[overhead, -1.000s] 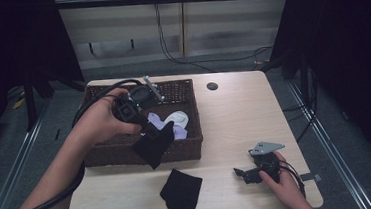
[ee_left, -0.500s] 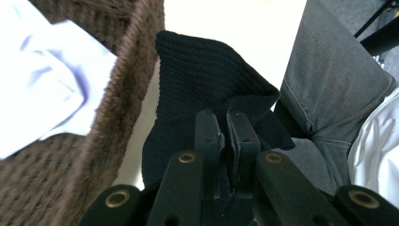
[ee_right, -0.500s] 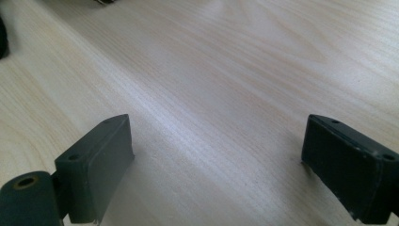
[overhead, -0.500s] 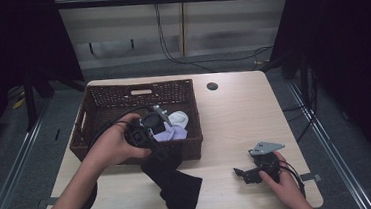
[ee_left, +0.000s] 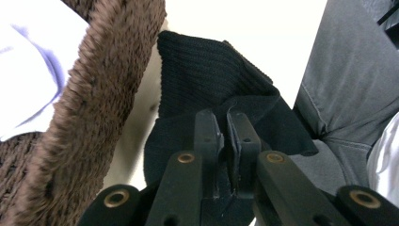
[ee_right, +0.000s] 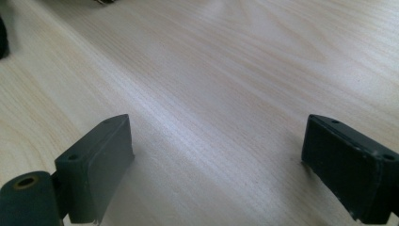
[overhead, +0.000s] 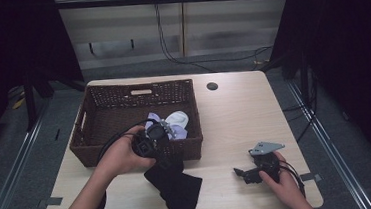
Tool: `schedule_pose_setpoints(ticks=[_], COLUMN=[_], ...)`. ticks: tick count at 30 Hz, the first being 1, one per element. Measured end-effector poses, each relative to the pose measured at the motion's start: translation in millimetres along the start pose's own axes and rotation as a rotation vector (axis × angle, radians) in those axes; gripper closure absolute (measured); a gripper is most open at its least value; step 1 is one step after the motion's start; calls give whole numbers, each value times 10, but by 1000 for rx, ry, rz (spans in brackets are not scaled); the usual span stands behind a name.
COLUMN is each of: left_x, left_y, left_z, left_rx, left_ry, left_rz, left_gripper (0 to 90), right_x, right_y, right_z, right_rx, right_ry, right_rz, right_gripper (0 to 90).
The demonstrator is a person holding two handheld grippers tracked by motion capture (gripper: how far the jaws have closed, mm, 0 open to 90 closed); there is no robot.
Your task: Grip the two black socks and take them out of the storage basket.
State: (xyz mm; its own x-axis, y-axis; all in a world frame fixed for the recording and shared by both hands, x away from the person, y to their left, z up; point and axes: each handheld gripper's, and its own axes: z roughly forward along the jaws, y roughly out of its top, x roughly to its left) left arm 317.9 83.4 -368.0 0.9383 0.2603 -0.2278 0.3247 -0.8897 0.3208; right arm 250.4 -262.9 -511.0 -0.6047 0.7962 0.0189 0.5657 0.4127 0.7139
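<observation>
Black sock coming out of the basket, my left tongs on it

My left tongs [overhead: 165, 154] sit at the near rim of the wicker basket [overhead: 105, 136], pinching a black sock [overhead: 176, 185] that drapes onto the bench [overhead: 234, 115]. White and lilac laundry [overhead: 175, 123] lies in the basket. My right tongs [overhead: 241, 173] rest on the bench, well apart.

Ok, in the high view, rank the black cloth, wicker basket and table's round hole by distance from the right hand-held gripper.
1. Black cloth, to the left of the right hand-held gripper, at the table's front edge.
2. Wicker basket, farther left and back.
3. Round hole, near the far edge.
</observation>
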Motion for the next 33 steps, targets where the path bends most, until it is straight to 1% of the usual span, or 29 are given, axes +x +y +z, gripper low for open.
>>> schedule_pose_setpoints(ticks=[1, 2, 3, 4, 6, 7, 8, 9, 10, 11, 14, 15, 16, 17, 18, 19, 20, 23, 24, 26, 27, 29, 31, 33], left_x=[18, 11, 17, 23, 21, 20, 19, 18, 15, 17, 22, 26, 28, 35, 47, 45, 49, 50, 54, 68, 73, 103, 124, 156], left_y=[3, -5, -4, -4, -5, -7, -9, -18, -29, -46, -119, -140, -167, -203, -230, -252, -278, -365, -398, -470, -509, -591, -673, -754], left_z=[10, 38, 49, 67, 98, 108, 110, 115, 111, 112, 90, 88, 74, 59, 42, 37, 23, -3, -4, -6, 3, 12, 35, 50], left_rx=[10, 3, 10, 6, 3, -5, -10, -16, -16, -30, -31, -39, -40, -51, -51, -56, -55, -77, -88, -85, -97, -115, -136, -139], left_ry=[2, 6, 2, 7, 1, 1, 5, 11, 15, 16, 39, 45, 49, 58, 69, 80, 96, 102, 109, 130, 138, 139, 143, 141], left_rz=[17, -6, -6, 1, 3, 0, 1, 12, 6, -5, -27, -31, -43, -47, -49, -64, -65, -75, -79, -76, -87, -105, -136, -156], left_gripper=[834, 832, 828, 815, 779, 753, 709, 663, 641, 611, 536, 511, 494, 480, 463, 446, 431, 384, 373, 353, 347, 336, 336, 331], right_x=[-1, 0, 0, 0, 0, 0, 0, 0, 0, 0, 0, 0, 0, 0, 0, 0, 0, 0, 0, 0, 0, 0, 0, 0], right_y=[0, 0, 0, 0, 0, 0, 0, 0, 0, 0, 0, 0, 0, 0, 0, 0, 0, 0, 0, 0, 0, 0, 0, 0], right_z=[0, 0, 0, 0, 0, 0, 0, 0, 0, 0, 0, 0, 0, 0, 0, 0, 0, 0, 0, 0, 0, 0, 0, 0], right_rx=[0, 0, 0, 0, 0, 0, 0, 0, 0, 0, 0, 0, 0, 0, 0, 0, 0, 0, 0, 0, 0, 0, 0, 0], right_ry=[0, 0, 0, 0, 0, 0, 0, 0, 0, 0, 0, 0, 0, 0, 0, 0, 0, 0, 0, 0, 0, 0, 0, 0], right_rz=[-1, 0, 0, 0, 0, 0, 0, 0, 0, 0, -1, 0, 0, 0, 0, 0, -1, 0, 0, -1, 0, 0, 0, -1], right_gripper=[85, 85, 85, 85, 85, 85, 85, 85, 85, 85, 85, 85, 85, 85, 85, 85, 85, 85, 85, 85, 85, 85, 85, 85])
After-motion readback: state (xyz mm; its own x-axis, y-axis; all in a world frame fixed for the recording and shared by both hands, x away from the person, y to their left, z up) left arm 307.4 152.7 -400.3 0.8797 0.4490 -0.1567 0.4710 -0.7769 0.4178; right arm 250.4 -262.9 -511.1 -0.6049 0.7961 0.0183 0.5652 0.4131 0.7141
